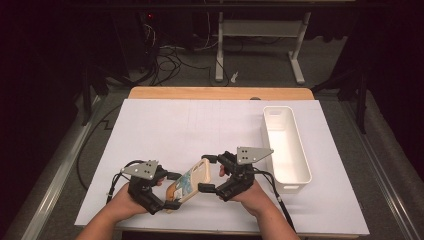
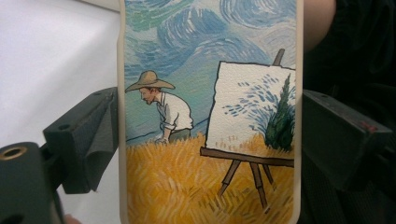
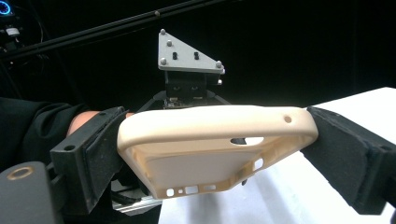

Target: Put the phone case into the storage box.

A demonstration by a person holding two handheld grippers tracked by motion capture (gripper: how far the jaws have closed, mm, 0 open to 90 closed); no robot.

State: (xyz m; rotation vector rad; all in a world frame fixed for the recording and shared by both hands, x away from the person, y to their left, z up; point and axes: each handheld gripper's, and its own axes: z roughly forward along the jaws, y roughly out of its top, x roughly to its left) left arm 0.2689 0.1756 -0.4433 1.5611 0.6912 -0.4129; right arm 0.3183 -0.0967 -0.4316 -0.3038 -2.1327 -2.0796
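A cream phone case (image 1: pixel 190 182) with a painted back hangs a little above the white sheet near the table's front edge, held between both grippers. My left gripper (image 1: pixel 171 191) is shut on its lower end. The left gripper view has the painting (image 2: pixel 210 140) of a man in a straw hat and an easel, with a pad (image 2: pixel 100 140) pressed against each long side. My right gripper (image 1: pixel 207 173) is shut on the upper end. In the right gripper view, the case's hollow inside (image 3: pixel 201 163) faces the camera and a pad (image 3: pixel 105 149) touches each side.
A long white bin (image 1: pixel 295 175) stands on the right of the white sheet (image 1: pixel 175 130), close to my right gripper. The wooden table edge (image 1: pixel 220 93) runs along the back. Cables and a desk frame lie on the dark floor beyond.
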